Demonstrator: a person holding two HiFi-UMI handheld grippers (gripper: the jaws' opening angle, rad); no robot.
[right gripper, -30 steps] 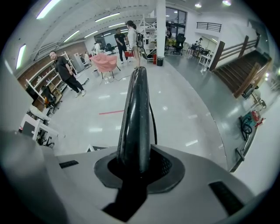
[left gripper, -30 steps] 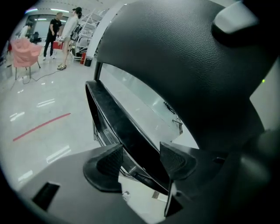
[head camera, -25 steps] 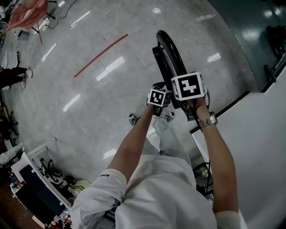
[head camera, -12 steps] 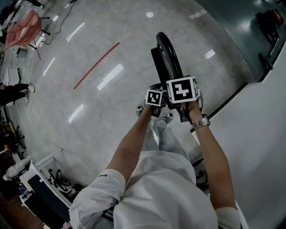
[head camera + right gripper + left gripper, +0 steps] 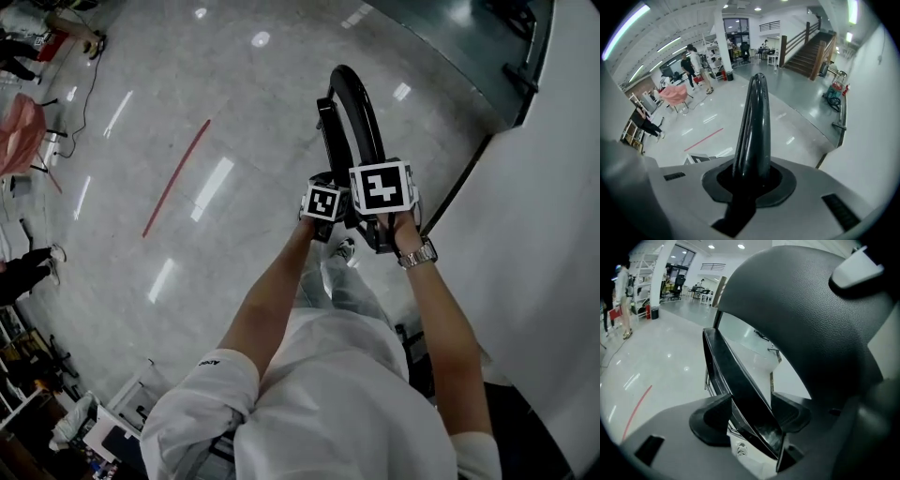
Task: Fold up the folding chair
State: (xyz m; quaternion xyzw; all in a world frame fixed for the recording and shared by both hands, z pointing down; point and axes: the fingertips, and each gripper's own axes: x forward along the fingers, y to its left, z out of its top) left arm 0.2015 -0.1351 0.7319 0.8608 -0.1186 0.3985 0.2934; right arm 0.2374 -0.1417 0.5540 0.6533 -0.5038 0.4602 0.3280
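The black folding chair (image 5: pixel 352 122) hangs folded flat and edge-on in front of the person, held up off the glossy floor. My left gripper (image 5: pixel 323 202) holds its near edge. In the left gripper view a thin black panel of the chair (image 5: pixel 736 380) runs between the pads (image 5: pixel 712 420), which press on it at the left gripper (image 5: pixel 752 418). Just to the right, my right gripper (image 5: pixel 382 187) grips the chair's rounded black frame (image 5: pixel 755 117). Its jaws have just been closing and sit tight round the frame at the right gripper (image 5: pixel 750 183).
A white wall (image 5: pixel 544 234) stands close on the right, with a dark strip along its foot. A red line (image 5: pixel 176 178) marks the floor at the left. The person's shoes (image 5: pixel 345 249) are below the chair. Stairs (image 5: pixel 806 54) and standing people (image 5: pixel 696 65) lie far off.
The person has turned with the chair. In the head view the floor and red line have slid left, and the white wall fills more of the right. Both grippers keep their hold.
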